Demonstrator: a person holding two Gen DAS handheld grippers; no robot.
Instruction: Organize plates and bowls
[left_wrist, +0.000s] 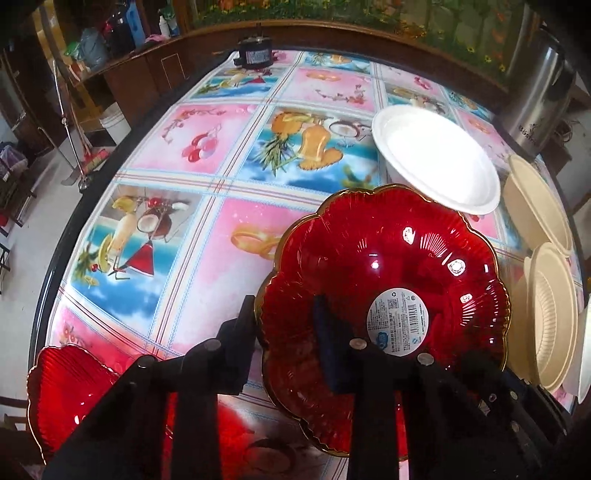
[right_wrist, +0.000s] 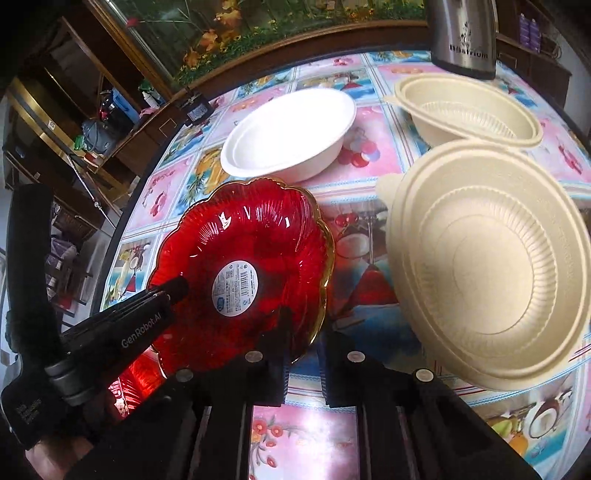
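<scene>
As the near edge of the desk is where both grippers work, entries begin there.

Left gripper: fingers straddle the rim of the red scalloped glass plate, one outside, one on the inner face; closed on that rim, it seems, to carry the plate tilted and clear of the cloth.

Second red scalloped plate: lies at the near left corner, beneath the left gripper; probably the stacking place for its twin.

Right gripper: fingers slightly parted, holding nothing, just beside the lifted plate's near edge, perhaps ready to steady it.

Cream ribbed plastic bowl: near right, tilted, apart from the red plate.

Second cream bowl: behind the first; whether their rims touch cannot be told.

White disposable bowl: mid-desk, beyond the red plate, unstacked.

Steel kettle: far right edge.

Small black appliance: far edge, not identifiable.

Fruit-print tablecloth: covers the desk.
</scene>
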